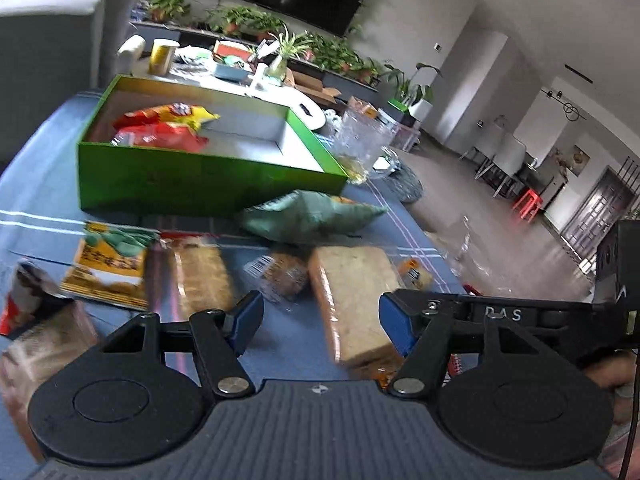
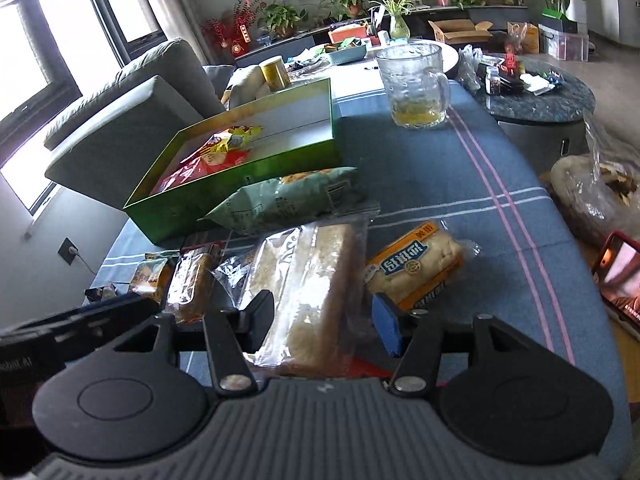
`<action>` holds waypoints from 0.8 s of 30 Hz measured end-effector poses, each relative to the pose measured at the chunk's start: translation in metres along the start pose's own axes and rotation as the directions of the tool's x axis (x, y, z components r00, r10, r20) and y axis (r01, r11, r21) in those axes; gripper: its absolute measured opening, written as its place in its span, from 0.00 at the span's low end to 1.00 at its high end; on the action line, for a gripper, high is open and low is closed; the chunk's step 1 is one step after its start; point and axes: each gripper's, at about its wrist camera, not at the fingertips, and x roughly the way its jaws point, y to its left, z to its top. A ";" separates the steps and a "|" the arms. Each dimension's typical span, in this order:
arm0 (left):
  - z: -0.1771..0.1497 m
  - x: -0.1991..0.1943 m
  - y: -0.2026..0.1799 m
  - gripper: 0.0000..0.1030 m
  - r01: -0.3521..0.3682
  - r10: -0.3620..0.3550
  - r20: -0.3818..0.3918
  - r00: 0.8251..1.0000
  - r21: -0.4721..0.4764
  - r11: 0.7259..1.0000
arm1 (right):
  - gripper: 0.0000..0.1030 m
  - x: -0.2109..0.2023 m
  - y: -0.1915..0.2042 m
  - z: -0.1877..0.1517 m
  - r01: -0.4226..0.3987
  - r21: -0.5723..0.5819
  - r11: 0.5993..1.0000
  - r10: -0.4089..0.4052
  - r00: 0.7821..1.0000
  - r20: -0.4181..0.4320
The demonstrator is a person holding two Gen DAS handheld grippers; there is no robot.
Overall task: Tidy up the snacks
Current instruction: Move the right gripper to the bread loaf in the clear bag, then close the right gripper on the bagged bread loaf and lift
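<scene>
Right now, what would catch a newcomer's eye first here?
The bright green box on the blue tablecloth, with red and yellow snack bags inside. Wrapped snacks lie in front of it, and a glass mug stands behind.

Both wrist cameras look forward and downward from close above the blue table (image 2: 420, 168); each view shows the green box (image 1: 208, 184) and snack packets.

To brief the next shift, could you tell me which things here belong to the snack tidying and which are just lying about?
Belongs to the job:
green box
red snack bags inside it
pale green bag
clear-wrapped cake slab
orange-labelled bun

Just lying about:
glass mug
yellow can
phone
</scene>
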 end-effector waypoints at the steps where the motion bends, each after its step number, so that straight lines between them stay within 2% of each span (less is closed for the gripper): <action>1: -0.001 0.003 -0.001 0.59 0.012 -0.012 -0.009 1.000 -0.002 1.000 | 0.70 0.001 -0.002 0.000 -0.005 0.008 1.000 0.005 1.000 -0.004; 6: -0.006 0.017 -0.006 0.52 0.067 -0.068 -0.055 0.996 -0.014 0.998 | 0.69 0.002 -0.010 0.002 -0.024 0.040 0.999 0.025 1.000 -0.013; 12: -0.008 0.029 -0.005 0.51 0.118 -0.121 -0.074 0.990 -0.049 0.992 | 0.69 0.007 -0.015 0.006 -0.052 0.078 0.996 0.054 0.998 -0.026; 18: -0.012 0.044 -0.002 0.51 0.124 -0.131 -0.119 0.984 -0.067 0.990 | 0.68 0.015 -0.010 0.008 -0.064 0.071 0.995 0.067 0.997 -0.044; 20: -0.013 0.050 -0.003 0.52 0.145 -0.154 -0.123 0.980 -0.078 0.986 | 0.68 0.018 -0.008 0.008 -0.065 0.074 0.995 0.069 0.996 -0.050; 24: -0.012 0.052 -0.007 0.51 0.142 -0.149 -0.122 0.981 -0.063 0.988 | 0.67 0.023 -0.001 0.008 -0.056 0.066 0.996 0.060 0.996 -0.061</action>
